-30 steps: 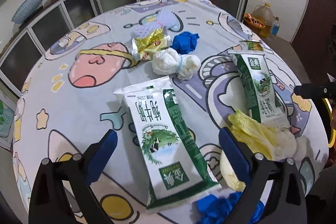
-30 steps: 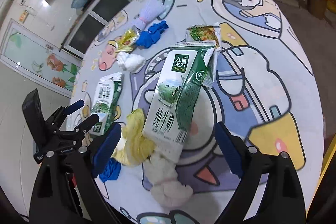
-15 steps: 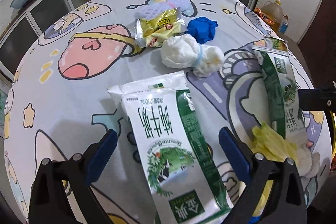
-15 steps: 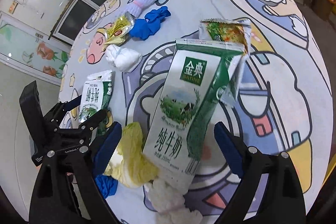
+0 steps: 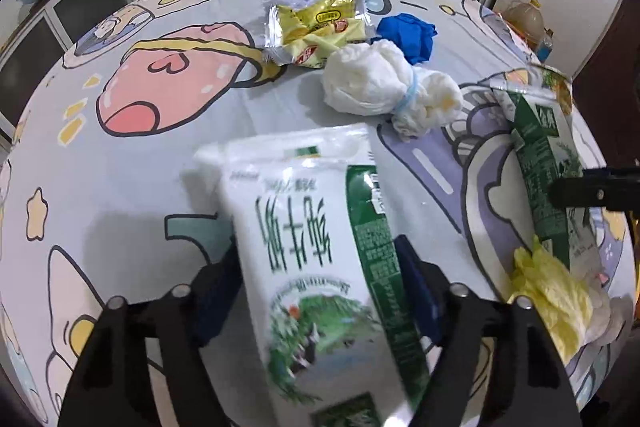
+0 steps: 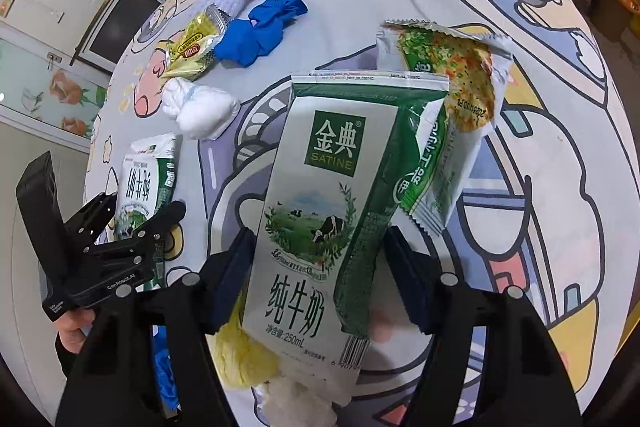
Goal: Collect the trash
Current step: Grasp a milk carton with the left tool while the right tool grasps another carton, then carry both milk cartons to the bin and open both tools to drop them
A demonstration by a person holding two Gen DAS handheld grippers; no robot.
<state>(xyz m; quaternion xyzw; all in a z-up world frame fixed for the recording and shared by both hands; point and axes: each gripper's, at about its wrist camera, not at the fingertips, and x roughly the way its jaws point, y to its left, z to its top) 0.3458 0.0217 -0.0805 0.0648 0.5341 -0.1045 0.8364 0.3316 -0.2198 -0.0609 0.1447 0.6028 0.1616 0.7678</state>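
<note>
Left wrist: milk carton [image 5: 320,259] lies flat on tablecloth [image 5: 120,167], my left gripper [image 5: 316,283] pinched on its sides. Right gripper [image 6: 316,267] likewise clamps second milk carton [image 6: 332,203]. I'd lift straight, keeping grip low. Snack wrapper [image 6: 452,107] overlaps it; yellow glove [image 6: 240,355], tissue wad [image 5: 376,83] close by.

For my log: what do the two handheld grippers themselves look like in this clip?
Both match. The left gripper and right gripper each have matte black linkage arms with silver pivot bolts and dark blue finger pads. In the right view, the left gripper's body bears small white lettering, and a bare hand holds its handle. No cables show.
</note>
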